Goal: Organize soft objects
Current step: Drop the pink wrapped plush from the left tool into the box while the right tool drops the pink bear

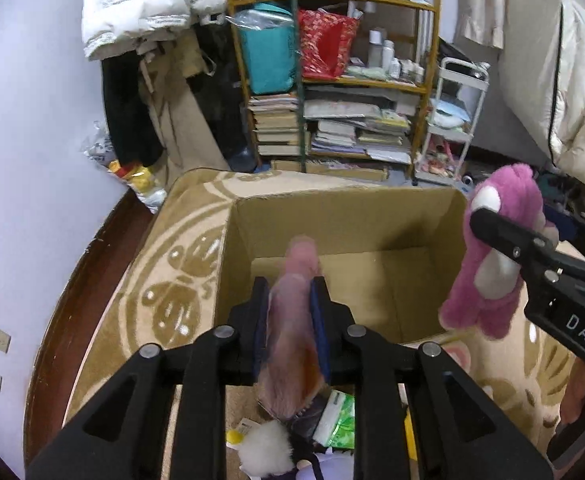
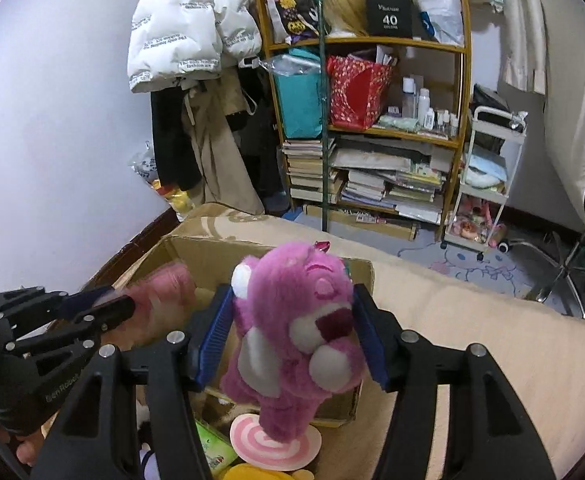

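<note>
Claws both carry plush. The left claw (image 1: 291, 292) is clenched on a pale pink plush (image 1: 294, 320), squeezed narrow between its blue pads and held above the open cardboard box (image 1: 424, 216); the toy's far end shows blurred over the box floor. The right claw (image 2: 292, 312) grips a magenta plush bear (image 2: 292, 320) by the sides of its head, body dangling over the box's near right corner. The box sits on a beige patterned rug (image 1: 164, 248). Near the box's near side lie a white fluffy toy (image 1: 266, 446), a green tissue pack (image 1: 338, 420) and a pink swirl lollipop cushion (image 2: 276, 446). A cluttered bookshelf (image 2: 372, 140) stands behind.
</note>
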Demonstrator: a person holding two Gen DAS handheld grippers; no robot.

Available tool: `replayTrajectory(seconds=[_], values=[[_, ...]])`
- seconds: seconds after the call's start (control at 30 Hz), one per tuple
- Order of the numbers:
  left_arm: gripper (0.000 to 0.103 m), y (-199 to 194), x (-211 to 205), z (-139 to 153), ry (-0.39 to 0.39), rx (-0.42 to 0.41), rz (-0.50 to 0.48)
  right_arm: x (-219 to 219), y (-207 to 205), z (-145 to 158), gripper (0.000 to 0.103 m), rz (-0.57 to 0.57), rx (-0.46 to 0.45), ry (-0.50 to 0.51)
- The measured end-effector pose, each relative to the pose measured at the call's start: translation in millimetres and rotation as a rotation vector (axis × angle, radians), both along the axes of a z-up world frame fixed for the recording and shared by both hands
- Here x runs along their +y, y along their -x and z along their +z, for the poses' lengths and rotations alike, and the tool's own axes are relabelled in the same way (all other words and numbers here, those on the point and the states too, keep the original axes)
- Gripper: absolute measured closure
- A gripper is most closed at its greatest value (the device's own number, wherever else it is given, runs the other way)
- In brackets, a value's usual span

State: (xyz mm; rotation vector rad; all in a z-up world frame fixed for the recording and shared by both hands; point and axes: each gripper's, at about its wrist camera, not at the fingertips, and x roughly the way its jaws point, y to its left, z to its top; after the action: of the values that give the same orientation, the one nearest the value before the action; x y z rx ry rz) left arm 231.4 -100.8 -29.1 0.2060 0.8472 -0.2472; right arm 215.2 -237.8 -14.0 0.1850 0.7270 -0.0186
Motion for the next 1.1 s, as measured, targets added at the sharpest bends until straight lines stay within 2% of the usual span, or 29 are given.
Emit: replayTrajectory(seconds=[0.1, 0.23, 0.3, 0.33, 0.4, 0.5, 0.57, 0.67, 0.77, 1.1], values=[[0.076, 1, 5, 3, 0.025, 0.010, 0.000, -2, -4, -1, 0.039, -0.009, 0.022, -0.014], [0.070, 2, 11, 5, -0.012, 0.005, 0.032, -2, -1, 2, 0.021, -0.013, 0.024, -0.018], [0.044, 5, 16, 10, -0.010, -0.004, 0.058, 0, 2, 5, 0.019, -0.013, 0.017, -0.005], [0.036, 7, 19, 13, 0.001, -0.014, 0.065, 0, 4, 7, 0.019, -0.009, 0.014, 0.006], [0.035, 12, 25, 20, 0.011, -0.032, 0.079, 2, 6, 10, 0.018, -0.006, 0.012, 0.030], [0.033, 15, 34, 24, 0.023, -0.023, 0.087, 2, 11, 14, 0.009, -0.013, 0.009, 0.045], [0.020, 20, 40, 29, 0.028, -0.032, 0.098, 1, 17, 18, 0.007, -0.015, 0.003, 0.039], [0.015, 28, 47, 36, 0.040, -0.046, 0.094, -1, 24, 22, 0.000, -0.024, 0.004, 0.034], [0.005, 40, 53, 44, 0.038, -0.070, 0.098, -2, 35, 28, 0.000, -0.024, -0.007, 0.031], [0.000, 80, 65, 56, 0.030, -0.086, 0.117, -9, 71, 48, 0.000, -0.039, -0.029, -0.014]])
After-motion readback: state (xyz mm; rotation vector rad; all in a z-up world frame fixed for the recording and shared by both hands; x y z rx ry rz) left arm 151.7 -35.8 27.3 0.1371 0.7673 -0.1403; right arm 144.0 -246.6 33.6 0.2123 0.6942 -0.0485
